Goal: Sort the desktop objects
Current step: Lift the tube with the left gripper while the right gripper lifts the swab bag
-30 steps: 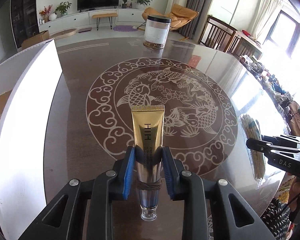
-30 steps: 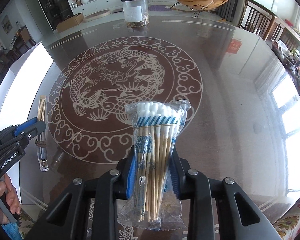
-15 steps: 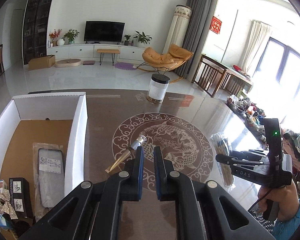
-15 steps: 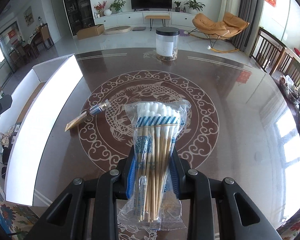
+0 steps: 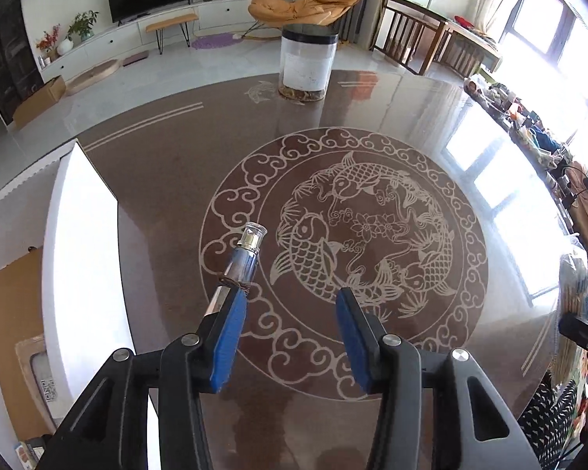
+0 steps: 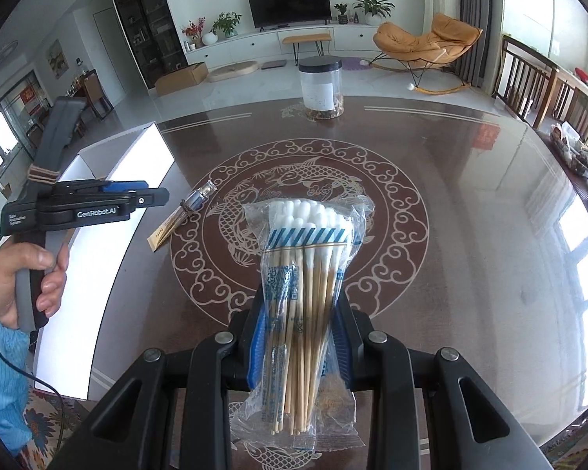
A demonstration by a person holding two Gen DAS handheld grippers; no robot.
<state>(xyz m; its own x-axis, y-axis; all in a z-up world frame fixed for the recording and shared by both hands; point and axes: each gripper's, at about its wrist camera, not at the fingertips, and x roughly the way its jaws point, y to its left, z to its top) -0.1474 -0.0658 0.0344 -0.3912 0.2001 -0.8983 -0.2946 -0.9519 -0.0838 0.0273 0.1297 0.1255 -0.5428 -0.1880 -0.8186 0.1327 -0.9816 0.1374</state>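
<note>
A gold tube with a clear cap (image 5: 250,241) lies on the brown table, cap pointing away, its body running under my left finger (image 5: 227,337). My left gripper (image 5: 290,293) hangs just above it with its jaws opening; nothing sits between the blue pads. In the right wrist view the tube (image 6: 184,215) lies beside the white box, and the left gripper (image 6: 153,196) hovers left of it in a person's hand (image 6: 23,274). My right gripper (image 6: 300,313) is shut on a clear bag of cotton swabs (image 6: 305,258), held above the table.
A white box (image 5: 82,235) with a cardboard floor and flat packages stands along the table's left edge; its wall (image 6: 145,164) is close to the tube. A clear jar with a black lid (image 5: 307,62) stands at the far edge. Clutter lines the right side.
A second ago my left gripper was shut on the gold tube; it then let go and lifted away shut. Now it is low by the tube, jaws apart. The right gripper rose with the swabs.
</note>
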